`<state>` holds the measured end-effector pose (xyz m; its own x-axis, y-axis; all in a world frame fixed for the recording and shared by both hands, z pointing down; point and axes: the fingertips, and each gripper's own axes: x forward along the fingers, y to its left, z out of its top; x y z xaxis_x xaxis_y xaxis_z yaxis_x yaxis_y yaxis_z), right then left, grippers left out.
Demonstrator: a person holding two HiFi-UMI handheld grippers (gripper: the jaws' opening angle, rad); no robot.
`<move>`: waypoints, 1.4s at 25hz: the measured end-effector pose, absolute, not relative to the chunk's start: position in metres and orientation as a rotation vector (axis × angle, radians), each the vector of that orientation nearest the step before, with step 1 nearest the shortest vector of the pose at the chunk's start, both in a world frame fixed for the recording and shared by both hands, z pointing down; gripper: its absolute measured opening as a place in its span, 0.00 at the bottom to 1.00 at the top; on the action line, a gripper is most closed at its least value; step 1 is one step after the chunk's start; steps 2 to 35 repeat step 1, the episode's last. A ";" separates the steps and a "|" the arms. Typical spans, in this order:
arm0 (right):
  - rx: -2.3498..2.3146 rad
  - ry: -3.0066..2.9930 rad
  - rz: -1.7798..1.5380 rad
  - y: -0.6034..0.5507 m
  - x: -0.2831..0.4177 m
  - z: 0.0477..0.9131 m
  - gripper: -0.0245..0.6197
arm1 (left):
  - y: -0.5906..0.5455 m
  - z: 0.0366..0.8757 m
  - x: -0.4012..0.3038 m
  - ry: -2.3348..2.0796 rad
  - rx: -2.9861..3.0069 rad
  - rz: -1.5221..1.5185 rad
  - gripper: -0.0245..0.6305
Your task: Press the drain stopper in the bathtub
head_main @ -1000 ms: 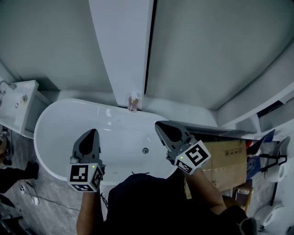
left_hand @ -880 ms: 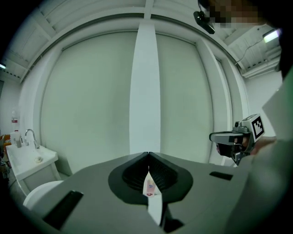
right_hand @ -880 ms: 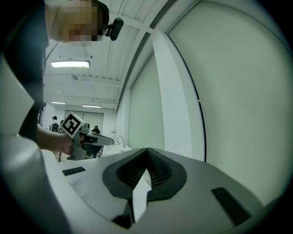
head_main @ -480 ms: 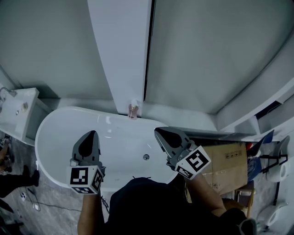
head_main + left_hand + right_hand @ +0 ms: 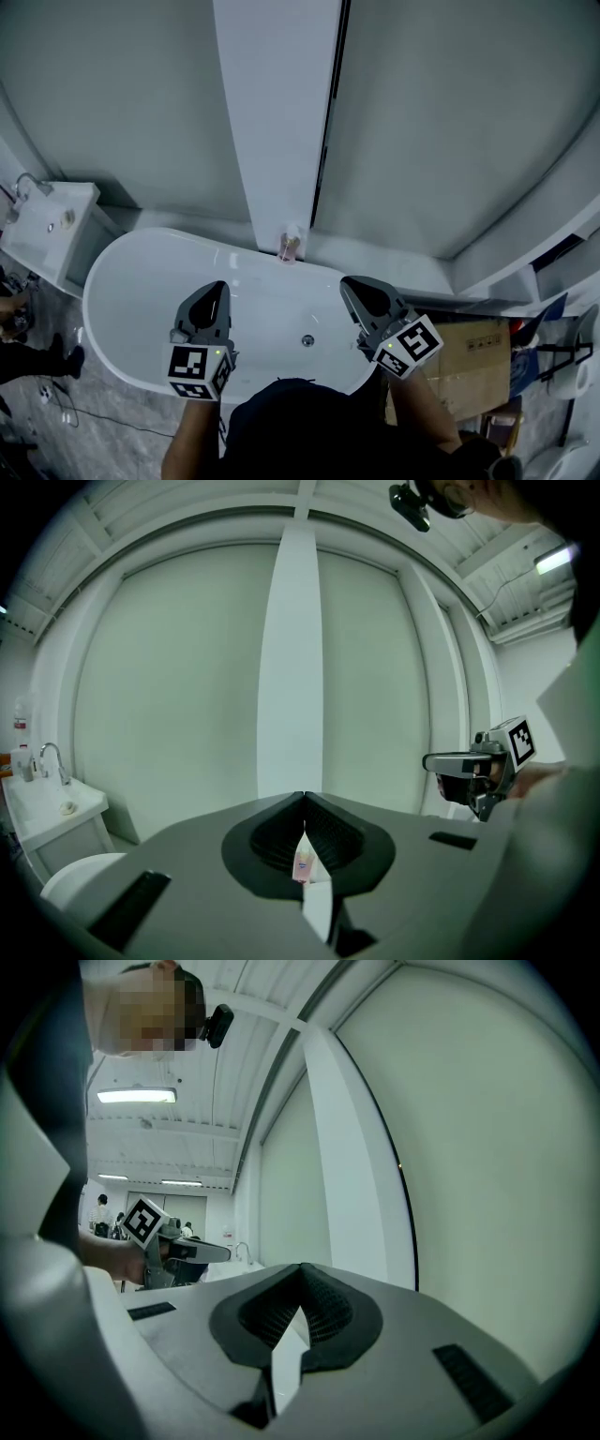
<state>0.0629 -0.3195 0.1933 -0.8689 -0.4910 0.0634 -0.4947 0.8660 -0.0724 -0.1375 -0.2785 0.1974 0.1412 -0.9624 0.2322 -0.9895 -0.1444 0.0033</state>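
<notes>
My left gripper point(image 5: 218, 287) and right gripper point(image 5: 348, 282) hover over the bathtub point(image 5: 141, 300), jaws together, empty. The drain stopper point(image 5: 307, 340) lies at 7 o'clock from my right tips; pressed or awaiting pressing, unclear.

Left gripper point(image 5: 304, 799): jaw tips meeting, nothing clamped between them. Through the slit below the tips, a small pink-labelled bottle point(image 5: 303, 864), farther off. White upright panel point(image 5: 289, 667) on the pale wall behind. Sink point(image 5: 47, 803) with faucet point(image 5: 52, 758) at far left. Bathtub rim point(image 5: 80, 874) low left. Right gripper point(image 5: 433, 761) level at right, its marker cube point(image 5: 518, 742) facing the camera.
</notes>
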 end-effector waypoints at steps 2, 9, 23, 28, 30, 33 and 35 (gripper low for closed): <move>0.787 -2.993 0.143 -0.318 0.062 0.194 0.05 | -0.278 0.198 -0.137 -1.940 2.249 0.264 0.06; 0.787 -2.993 0.143 -0.318 0.062 0.194 0.05 | -0.278 0.198 -0.137 -1.940 2.249 0.264 0.06; 0.787 -2.993 0.143 -0.318 0.062 0.194 0.05 | -0.278 0.198 -0.137 -1.940 2.249 0.264 0.06; 0.787 -2.993 0.143 -0.318 0.062 0.194 0.05 | -0.278 0.198 -0.137 -1.940 2.249 0.264 0.06; 0.787 -2.993 0.143 -0.318 0.062 0.194 0.05 | -0.278 0.198 -0.137 -1.940 2.249 0.264 0.06; 0.787 -2.993 0.143 -0.318 0.062 0.194 0.05 | -0.278 0.198 -0.137 -1.940 2.249 0.264 0.06; 0.787 -2.993 0.143 -0.318 0.062 0.194 0.05 | -0.278 0.198 -0.137 -1.940 2.249 0.264 0.06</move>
